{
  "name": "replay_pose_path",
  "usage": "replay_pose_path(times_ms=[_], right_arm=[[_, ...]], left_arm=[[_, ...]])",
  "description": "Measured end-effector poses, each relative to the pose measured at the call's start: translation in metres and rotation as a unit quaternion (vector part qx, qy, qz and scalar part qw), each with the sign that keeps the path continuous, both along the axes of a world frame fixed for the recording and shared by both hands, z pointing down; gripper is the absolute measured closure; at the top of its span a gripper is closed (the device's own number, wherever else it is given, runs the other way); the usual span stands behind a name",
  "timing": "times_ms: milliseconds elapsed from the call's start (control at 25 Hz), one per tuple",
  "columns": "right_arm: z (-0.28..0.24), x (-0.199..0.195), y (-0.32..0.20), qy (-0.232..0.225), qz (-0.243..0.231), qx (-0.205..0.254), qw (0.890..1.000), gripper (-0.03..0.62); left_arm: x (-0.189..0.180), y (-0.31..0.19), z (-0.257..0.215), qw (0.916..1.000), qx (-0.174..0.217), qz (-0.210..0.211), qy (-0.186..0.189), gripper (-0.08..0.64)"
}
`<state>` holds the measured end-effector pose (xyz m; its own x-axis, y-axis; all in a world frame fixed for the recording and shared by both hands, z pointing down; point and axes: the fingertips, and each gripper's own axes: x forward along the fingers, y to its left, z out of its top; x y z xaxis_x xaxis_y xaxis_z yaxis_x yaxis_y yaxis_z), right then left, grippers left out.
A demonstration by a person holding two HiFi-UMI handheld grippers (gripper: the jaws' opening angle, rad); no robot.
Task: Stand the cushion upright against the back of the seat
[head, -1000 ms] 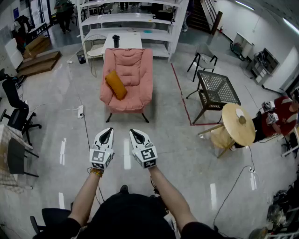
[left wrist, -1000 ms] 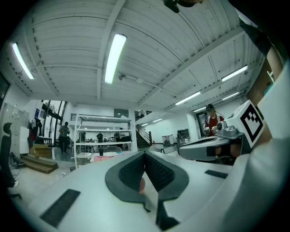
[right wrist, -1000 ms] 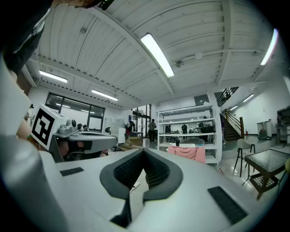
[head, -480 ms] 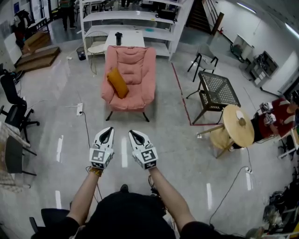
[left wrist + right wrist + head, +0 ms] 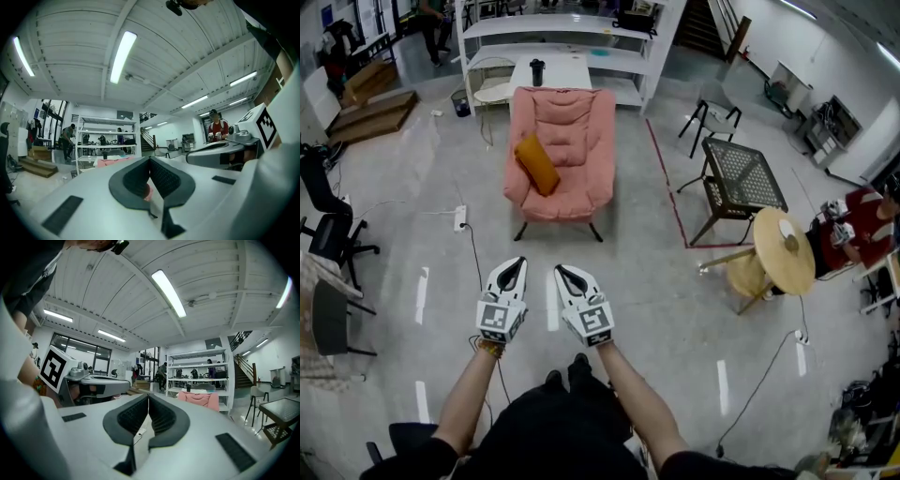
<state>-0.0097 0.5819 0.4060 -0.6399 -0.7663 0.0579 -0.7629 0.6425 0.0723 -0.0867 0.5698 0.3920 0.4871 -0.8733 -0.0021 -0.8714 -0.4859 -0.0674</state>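
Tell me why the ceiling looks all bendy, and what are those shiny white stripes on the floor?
Head view: the stripes are lamp glare on the glossy floor, and the wide lens bows the white shelf. Left gripper view: the same kind of lens curves the ceiling and its tube light, and darkens the corners. Right gripper view: the same bend and dark corners.

The person wears a black top [image 5: 553, 433] with short sleeves, dark shoes [image 5: 578, 362] and a yellow band [image 5: 492, 347] at the left wrist. The left gripper [image 5: 513, 264] and right gripper [image 5: 566, 273] are white shells with black ridged pads, each bearing a cube [image 5: 594, 324] of black-and-white square markers.
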Motion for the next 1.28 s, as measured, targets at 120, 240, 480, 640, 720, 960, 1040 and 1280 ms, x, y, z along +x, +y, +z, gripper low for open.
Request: replay_pose_path(times_ms=[120,240,480,640,720,960,1040,1280], right_arm=[[0.005,0.016,-0.017,-0.005,-0.008,0.009,1.000,0.577],[0.012,0.036,-0.038,-0.011,-0.015,0.009,1.000,0.577],[0.006,0.065,-0.077,-0.023,-0.025,-0.007,0.999,0.577],[0.018,0.073,-0.099,-0.033,-0.029,-0.019,0.999,0.577],[0.025,0.071,-0.109,-0.036,-0.030,-0.034,0.998,0.577],[0.042,0.053,-0.153,-0.020,-0.024,-0.049,0.998,0.577],[0.041,0.043,-0.174,-0.021,-0.015,-0.049,0.998,0.577],[0.037,0.005,-0.230,-0.006,0.001,-0.050,0.999,0.577]], left_arm=[[0.013,-0.017,0.000,0.9999,-0.002,-0.013,0.008,0.548],[0.028,-0.036,0.002,0.9997,-0.010,-0.022,0.005,0.548],[0.054,-0.068,0.003,0.9989,-0.025,-0.037,-0.015,0.548],[0.057,-0.084,0.011,0.9980,-0.036,-0.048,-0.018,0.548],[0.050,-0.094,0.018,0.9975,-0.042,-0.053,-0.020,0.548],[0.025,-0.140,0.032,0.9974,-0.048,-0.054,-0.003,0.548],[0.015,-0.160,0.033,0.9978,-0.047,-0.048,0.001,0.548],[-0.019,-0.221,0.035,0.9984,-0.047,-0.022,0.020,0.548]])
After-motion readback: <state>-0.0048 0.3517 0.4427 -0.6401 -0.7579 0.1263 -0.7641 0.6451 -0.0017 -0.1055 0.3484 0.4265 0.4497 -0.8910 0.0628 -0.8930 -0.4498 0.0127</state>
